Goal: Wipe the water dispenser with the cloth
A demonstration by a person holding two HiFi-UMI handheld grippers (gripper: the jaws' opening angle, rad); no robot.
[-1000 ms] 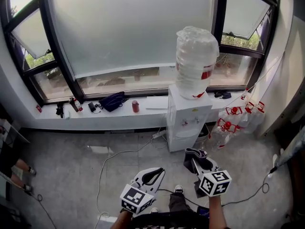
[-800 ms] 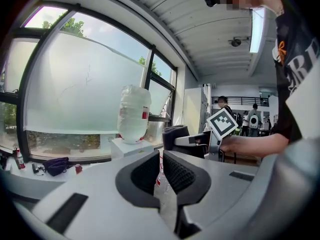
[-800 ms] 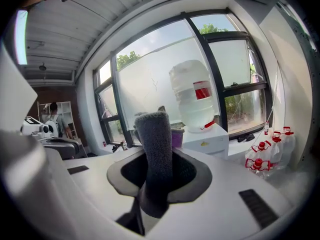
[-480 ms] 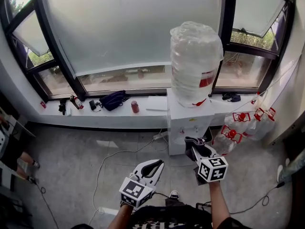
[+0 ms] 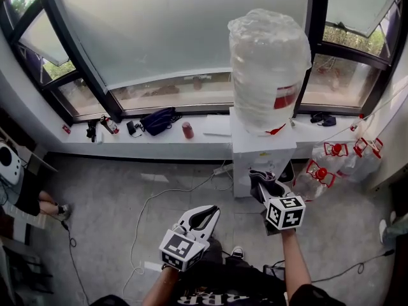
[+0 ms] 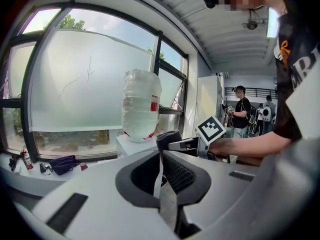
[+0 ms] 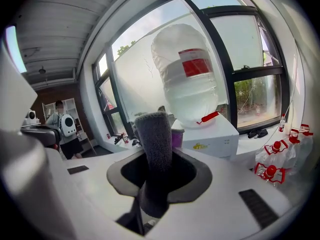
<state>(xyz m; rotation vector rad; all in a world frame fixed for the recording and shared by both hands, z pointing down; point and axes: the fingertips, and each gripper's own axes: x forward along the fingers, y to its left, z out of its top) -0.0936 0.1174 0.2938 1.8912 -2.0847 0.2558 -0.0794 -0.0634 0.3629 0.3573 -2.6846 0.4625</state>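
**Right gripper holds cloth before the dispenser; left gripper idle**

Your right gripper (image 5: 261, 182) is clenched on the cloth (image 7: 154, 151), a dark grey folded piece that stands upright between the jaws and rises above their tips. Your right forearm (image 5: 294, 260) reaches forward from the bottom of the head view, nearly straight. It carries the gripper up in front of the lower face of the water dispenser (image 5: 262, 146). From the head view the cloth overlaps the cabinet's front. Whether it touches the cabinet cannot be confirmed.

Your left gripper (image 5: 205, 213) sits lower and to the left, well apart from the dispenser. Its jaws are pressed together with nothing between them, as the left gripper view shows. Your left forearm (image 5: 159, 289) is bent in close to your body, and the gripper angles forward and to the right.

The dispenser is a white cabinet against the window sill (image 5: 159, 146), with a large clear bottle (image 5: 268, 69) inverted on top.
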